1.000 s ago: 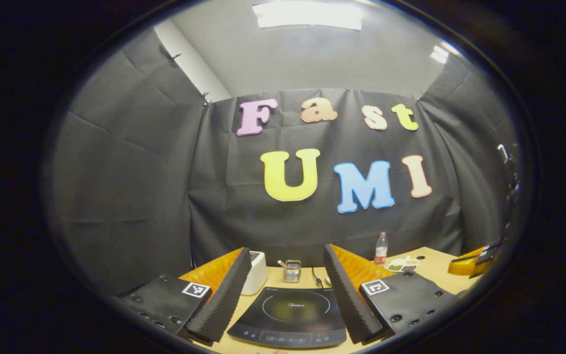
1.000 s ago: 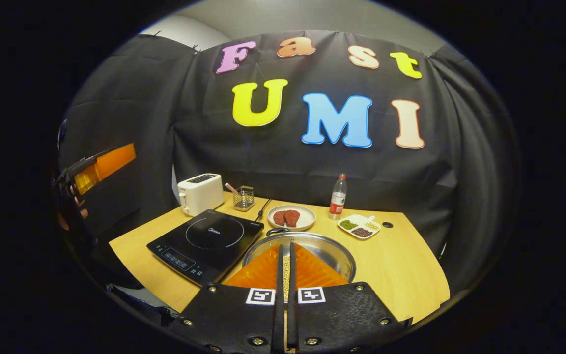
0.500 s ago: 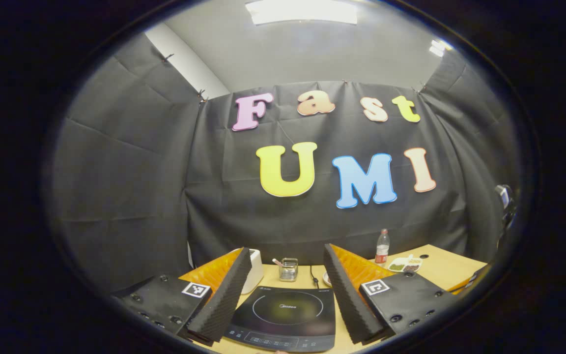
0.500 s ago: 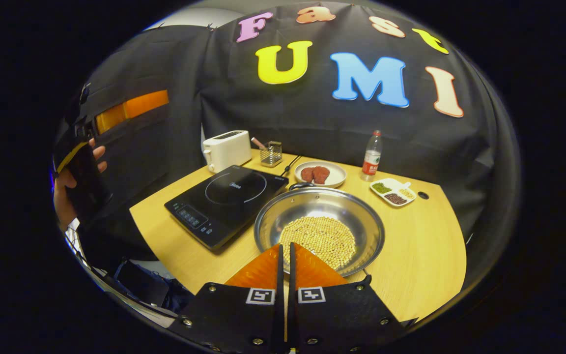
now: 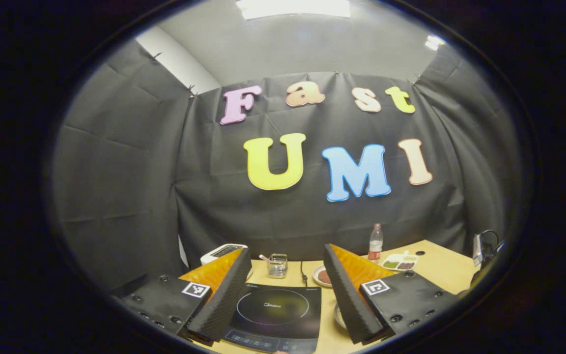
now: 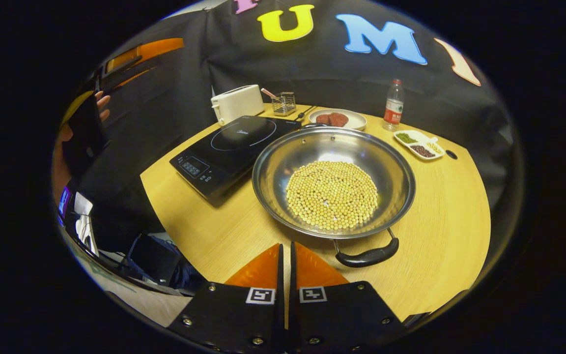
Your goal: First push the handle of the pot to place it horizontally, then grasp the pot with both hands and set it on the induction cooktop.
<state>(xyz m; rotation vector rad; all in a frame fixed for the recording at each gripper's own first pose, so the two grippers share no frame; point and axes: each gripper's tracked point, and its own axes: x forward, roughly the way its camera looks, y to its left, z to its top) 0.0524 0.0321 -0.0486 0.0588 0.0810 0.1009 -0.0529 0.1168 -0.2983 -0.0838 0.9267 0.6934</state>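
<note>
Hovering R gripper closed, empty, pot at 12 o'clock w/ handle at 5, L gripper wide open over cooktop.

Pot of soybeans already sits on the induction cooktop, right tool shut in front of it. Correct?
Not quite. In the right gripper view the pot of soybeans sits on the table beside the induction cooktop, not on it. The right tool is shut in front of it, as you said.
</note>
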